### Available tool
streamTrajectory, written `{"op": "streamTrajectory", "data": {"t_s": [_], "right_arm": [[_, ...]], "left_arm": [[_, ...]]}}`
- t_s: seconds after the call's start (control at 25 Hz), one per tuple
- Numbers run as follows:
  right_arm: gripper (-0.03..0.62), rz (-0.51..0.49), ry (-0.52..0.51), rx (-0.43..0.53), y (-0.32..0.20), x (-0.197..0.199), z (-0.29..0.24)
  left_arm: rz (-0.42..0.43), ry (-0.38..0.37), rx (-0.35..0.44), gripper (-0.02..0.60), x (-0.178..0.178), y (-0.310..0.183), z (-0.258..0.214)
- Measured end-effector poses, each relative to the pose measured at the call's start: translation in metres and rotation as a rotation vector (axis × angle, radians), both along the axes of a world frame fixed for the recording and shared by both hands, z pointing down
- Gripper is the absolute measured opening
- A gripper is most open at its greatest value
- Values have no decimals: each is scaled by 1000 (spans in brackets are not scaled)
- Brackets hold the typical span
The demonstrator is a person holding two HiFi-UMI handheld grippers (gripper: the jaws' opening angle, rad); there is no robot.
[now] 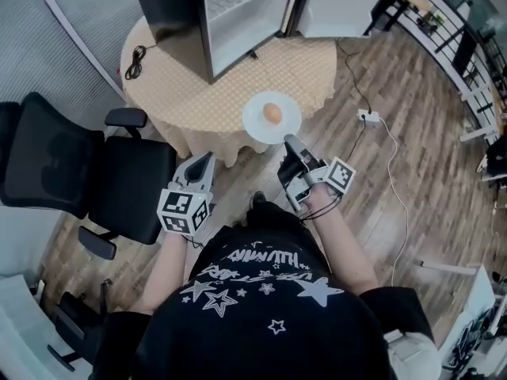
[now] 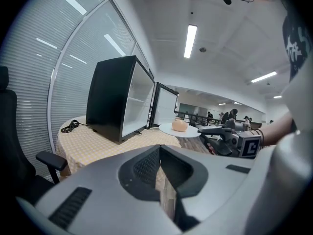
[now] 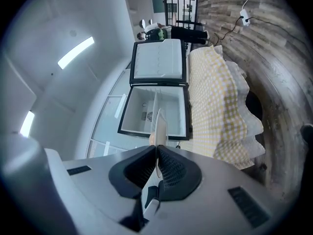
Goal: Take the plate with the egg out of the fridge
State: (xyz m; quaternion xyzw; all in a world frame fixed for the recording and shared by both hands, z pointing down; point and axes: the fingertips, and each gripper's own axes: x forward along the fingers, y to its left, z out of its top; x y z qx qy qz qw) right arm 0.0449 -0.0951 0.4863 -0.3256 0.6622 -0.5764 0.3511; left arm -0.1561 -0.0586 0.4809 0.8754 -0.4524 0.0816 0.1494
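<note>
Pinching the near rim of the plate between the clamped jaws of the right gripper, carrying it level in the air with the egg on it, outside the fridge and at the near edge of the table. Holding the left gripper off to the left, jaws pressed together on nothing. Standing on a wooden plank floor, beside a black office chair. Facing a round table draped in yellow checked cloth, bearing a coiled black cable and a black fridge, its door swung open. Looking past a white power strip toward a black railing.
</note>
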Motion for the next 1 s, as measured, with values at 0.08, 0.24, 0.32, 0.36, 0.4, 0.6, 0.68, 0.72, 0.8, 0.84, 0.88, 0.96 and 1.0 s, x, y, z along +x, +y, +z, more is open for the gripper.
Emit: {"op": "streamTrajectory", "data": {"t_s": [0.08,0.24,0.32,0.36,0.4,0.6,0.68,0.72,0.8,0.84,0.88,0.96,1.0], "right_arm": [[34,2,9,-5,-7,-2,-5],[34,11,12,-18,-41,-3,-17],[34,14,0,-5,-33,0,-16],[34,14,-7,5,-24,1,-15],[34,15,-13,12,-17,3,-13],[34,-6,-32,23,3,11,-5],[34,-21,-35,29,15,17,-2],[34,-28,-37,31,19,20,-2],[34,-42,-43,36,24,24,-3],[34,-48,-44,39,25,27,-4],[34,-55,-45,43,27,31,-5],[34,-68,-55,53,39,46,-10],[34,-75,-62,59,47,56,-13]], "left_arm": [[8,11,-4,5,0,-9,-3],[11,26,-27,6,1,-45,-9],[9,23,-19,6,4,-36,-10],[9,18,-13,6,6,-27,-10],[11,13,-7,5,9,-19,-8],[-14,-7,3,5,18,-3,-6],[-27,-10,10,5,25,10,-6],[-30,-12,10,5,29,14,-6],[-41,-17,7,6,35,20,-5],[-47,-17,4,5,38,22,-6],[-54,-16,3,5,43,25,-7],[-63,-19,8,6,62,37,-12],[-66,-25,14,5,73,46,-16]]}}
